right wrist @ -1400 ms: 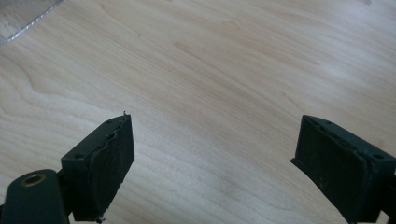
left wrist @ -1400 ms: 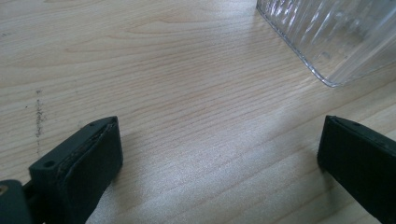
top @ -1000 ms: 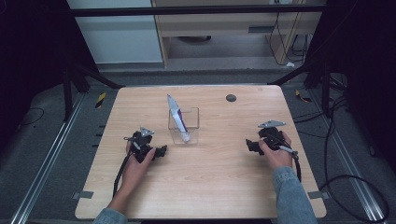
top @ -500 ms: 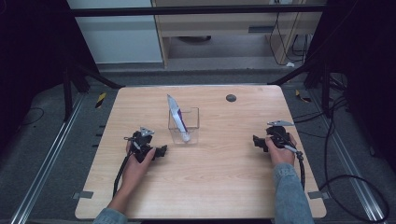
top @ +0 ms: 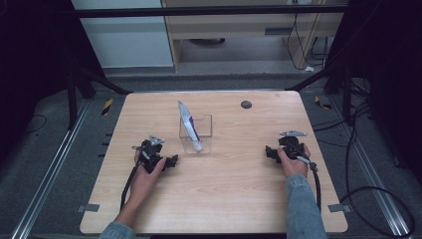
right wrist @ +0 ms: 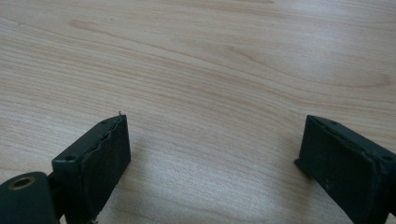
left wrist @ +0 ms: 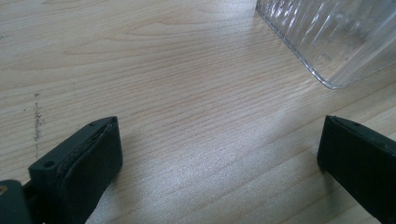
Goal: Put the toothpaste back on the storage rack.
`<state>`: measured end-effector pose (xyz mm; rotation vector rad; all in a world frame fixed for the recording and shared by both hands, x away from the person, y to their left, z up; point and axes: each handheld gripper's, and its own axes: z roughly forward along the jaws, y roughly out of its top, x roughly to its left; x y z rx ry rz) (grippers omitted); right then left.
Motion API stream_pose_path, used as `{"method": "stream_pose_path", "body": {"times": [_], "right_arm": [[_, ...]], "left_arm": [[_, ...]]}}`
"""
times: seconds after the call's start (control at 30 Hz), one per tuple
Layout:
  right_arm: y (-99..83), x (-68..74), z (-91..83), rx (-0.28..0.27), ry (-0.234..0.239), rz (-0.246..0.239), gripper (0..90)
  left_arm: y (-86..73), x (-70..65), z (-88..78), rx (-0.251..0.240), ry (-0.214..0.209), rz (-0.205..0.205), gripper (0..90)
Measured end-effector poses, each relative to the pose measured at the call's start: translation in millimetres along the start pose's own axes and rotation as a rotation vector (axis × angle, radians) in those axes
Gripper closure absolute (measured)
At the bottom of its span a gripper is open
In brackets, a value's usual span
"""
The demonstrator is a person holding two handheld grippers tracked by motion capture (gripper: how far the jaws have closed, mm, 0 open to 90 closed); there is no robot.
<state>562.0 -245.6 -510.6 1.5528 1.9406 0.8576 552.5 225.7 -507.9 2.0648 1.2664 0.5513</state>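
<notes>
Wooden and pale, the counter (top: 219, 199) stands on a dark grey floor, with black frame bars at both sides and light cabinets behind it. Near the middle of the counter I see a clear plastic box (top: 195, 134), open on top. A white tube with a purple and red print (top: 189, 124) stands tilted inside it; its flat end rises above the rim toward the far left and its round cap rests at the bottom of the box. A small dark round spot (top: 246, 104) lies on the counter close to the far edge, well apart from the box.

From the high view, the left gripper (top: 171, 161) rests on the counter in the left hand (top: 147, 167), near the front left corner of the box and pointing to the right. In the left gripper view its jaws are wide apart with only bare wood between them, and the ribbed corner of the box shows at the top right, not touching either jaw.

On the other side, the right gripper (top: 268, 152) lies in the right hand (top: 292, 162), well apart from the box and pointing left toward it. In the right gripper view its jaws are also wide apart, and between them I see nothing but wood grain. A black cable (top: 317, 186) runs back from this gripper beside the denim sleeve (top: 301, 209).
</notes>
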Motion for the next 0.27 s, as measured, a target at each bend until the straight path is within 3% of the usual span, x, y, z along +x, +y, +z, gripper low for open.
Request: {"method": "stream_pose_path", "body": {"times": [0.13,0.27], "right_arm": [[0.0,3.8,0.6,0.011,0.012,-0.016,3.5],[-1.3,7.9,0.1,0.026,-0.025,0.026,0.3]], "left_arm": [[0.0,0.0,0.0,0.0,0.001,0.0,0.0],[-0.2,-0.4,-0.1,-0.001,0.002,-0.001,0.0]]}}
